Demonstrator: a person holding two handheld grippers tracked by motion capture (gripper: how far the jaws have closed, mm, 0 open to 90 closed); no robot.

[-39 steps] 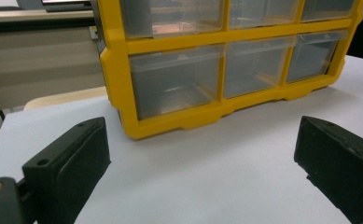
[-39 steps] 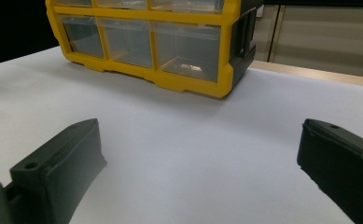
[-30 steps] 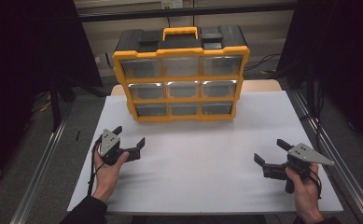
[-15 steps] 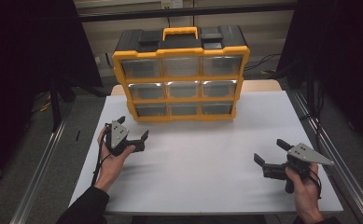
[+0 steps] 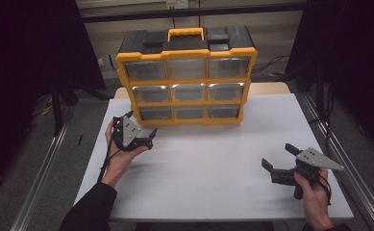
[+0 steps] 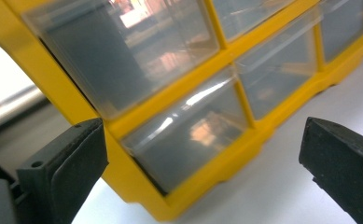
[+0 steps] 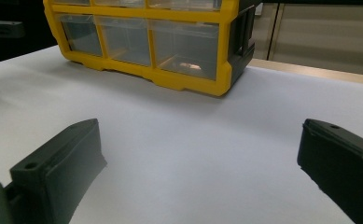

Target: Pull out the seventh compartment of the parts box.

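Observation:
A yellow and black drawer cabinet (image 5: 187, 79) stands upright at the back of the white table (image 5: 213, 159), with three rows of clear drawers. My left gripper (image 5: 141, 124) is held open just in front of the cabinet's lower left corner. In the left gripper view its jaws (image 6: 202, 140) frame the bottom left drawer (image 6: 188, 135) at close range, without touching it. My right gripper (image 5: 277, 155) rests open near the table's front right, pointing toward the cabinet (image 7: 184, 84), with nothing between its jaws (image 7: 200, 140).
An orange carry handle (image 5: 185, 32) tops the cabinet. Metal rails (image 5: 40, 187) run along both sides of the table. Cables (image 5: 271, 67) lie behind the cabinet at the right. Bare white tabletop stretches between the two grippers.
My left gripper has moved forward and to the right, closing in on the cabinet's bottom left drawer. The right gripper has stayed where it was.

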